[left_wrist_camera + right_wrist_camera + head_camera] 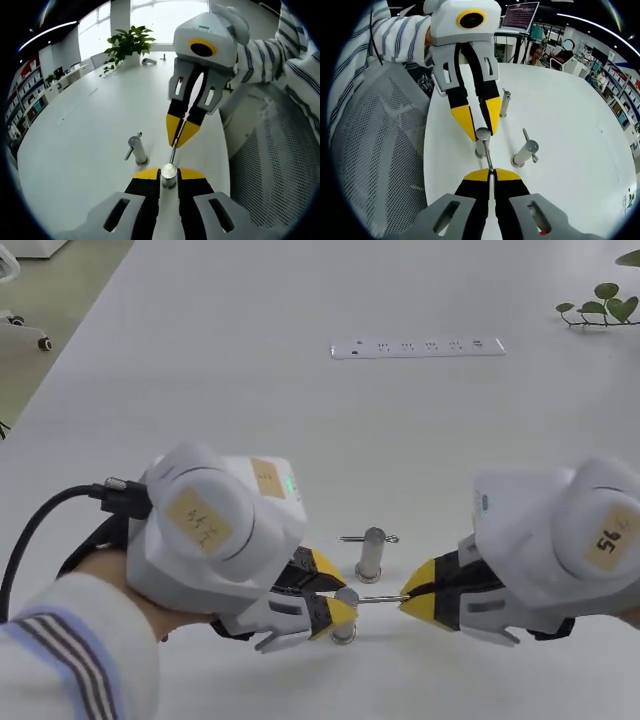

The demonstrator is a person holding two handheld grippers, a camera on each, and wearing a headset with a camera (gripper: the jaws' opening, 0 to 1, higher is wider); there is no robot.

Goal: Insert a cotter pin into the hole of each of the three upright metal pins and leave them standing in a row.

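While the left tongs (481,126) pinch the near pin (481,146) just under its head and keep it upright on the counter (250,440), the right tongs (178,140) are pressed together on one end of a cotter (381,598). The cotter's free end lies level against the pin's top. Whether the tip has found the hole I cannot tell, since the yellow tips crowd it.

The pin looks to be solid steel: stiff, weighty for its size and smooth, so it may slip or twist between the pads. Its narrow foot would let it tip under a sideways push. It is best held round the shank, below the hole, so the bore stays clear.

The cotter is thin wire, light and springy. It will probably bend or swing in the grip if pushed off line, so a hold close behind the working end and a straight push would suit it.

A second pin (524,152), its cotter already through, stands just beside. A third pin (505,104) stands beyond the left tongs.
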